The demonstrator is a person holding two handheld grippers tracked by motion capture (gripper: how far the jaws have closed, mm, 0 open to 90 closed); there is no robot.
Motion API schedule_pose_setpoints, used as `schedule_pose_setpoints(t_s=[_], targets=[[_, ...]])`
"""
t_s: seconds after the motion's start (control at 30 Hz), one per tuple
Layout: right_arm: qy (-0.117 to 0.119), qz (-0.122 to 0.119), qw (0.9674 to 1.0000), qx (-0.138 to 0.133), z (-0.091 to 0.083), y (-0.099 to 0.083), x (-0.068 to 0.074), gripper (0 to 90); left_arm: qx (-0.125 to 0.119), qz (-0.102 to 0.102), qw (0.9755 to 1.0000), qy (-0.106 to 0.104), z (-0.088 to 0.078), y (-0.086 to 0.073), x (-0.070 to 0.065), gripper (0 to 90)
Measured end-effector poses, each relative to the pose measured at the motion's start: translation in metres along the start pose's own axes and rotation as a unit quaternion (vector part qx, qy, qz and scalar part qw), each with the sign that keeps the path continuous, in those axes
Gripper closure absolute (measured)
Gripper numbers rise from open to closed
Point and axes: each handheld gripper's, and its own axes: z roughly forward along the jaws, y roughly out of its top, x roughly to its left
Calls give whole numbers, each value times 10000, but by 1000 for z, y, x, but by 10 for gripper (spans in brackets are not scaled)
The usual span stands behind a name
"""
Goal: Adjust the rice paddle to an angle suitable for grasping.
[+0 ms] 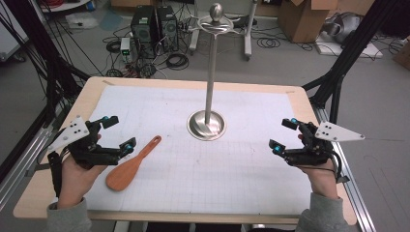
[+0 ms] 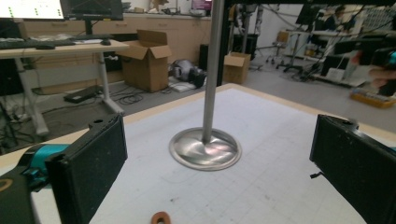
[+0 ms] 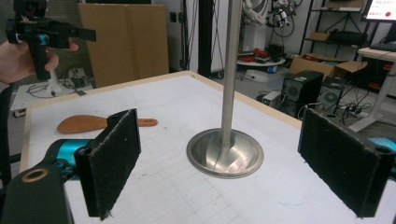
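Note:
A wooden spatula (image 1: 129, 166) lies flat on the white mat, handle toward the metal stand (image 1: 208, 123). The stand has a round steel base (image 2: 205, 148) and a tall pole topped by a ball (image 1: 215, 10). My left gripper (image 1: 116, 133) hovers just left of the spatula, open, nothing between its pads (image 2: 91, 170); the spatula's handle tip (image 2: 161, 218) peeks in at the bottom of the left gripper view. My right gripper (image 1: 283, 135) is held open at the table's right side, facing the stand base (image 3: 225, 151). The spatula (image 3: 93, 123) lies beyond its left pad (image 3: 114, 158).
The table (image 1: 159, 83) has a wooden rim around a white gridded mat. Black frame posts stand at both back corners. Computers, cables and cardboard boxes (image 1: 302, 17) sit on the floor behind. The left hand and its gripper (image 3: 44, 35) appear far off in the right gripper view.

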Motion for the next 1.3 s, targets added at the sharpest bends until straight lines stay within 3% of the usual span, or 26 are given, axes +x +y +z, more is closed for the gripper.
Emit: schedule_pose_setpoints(t_s=[0.03, 0.2, 0.27, 0.4, 0.57, 0.77, 0.97, 1.1, 1.23, 1.3], targets=[[-3, -8, 10000, 11, 0, 0, 0, 119, -100, -78, 9999, -101, 0, 2, -1, 44], [1, 17, 10000, 49, 2, -1, 1, 120, -56, -19, 10000, -64, 1, 2, -2, 44], [19, -2, 10000, 62, 3, -1, 1, 119, 178, -49, 9998, -16, 3, -1, -1, 44], [33, 4, 9999, 95, 4, -1, 1, 119, 285, 49, 9995, -110, 6, -3, 0, 44], [17, 24, 9999, 102, 3, -1, 1, 120, 397, 150, 9991, -49, 8, -6, 1, 106], [12, 14, 9999, 114, 3, -2, 2, 120, 635, 39, 9979, -106, 12, -9, 3, 252], [0, 32, 9999, 169, 2, -2, 2, 120, 761, -56, 9971, -70, 16, -11, 5, 346], [0, 15, 9998, 193, 0, -3, 2, 120, 863, -98, 9962, 16, 19, -13, 7, 457], [-16, 45, 9998, 193, -2, -4, 2, 120, 1029, -187, 9945, 111, 21, -18, 12, 567], [-7, 79, 9997, 211, -2, -5, 3, 120, 1236, -259, 9919, 150, 25, -22, 15, 648]])
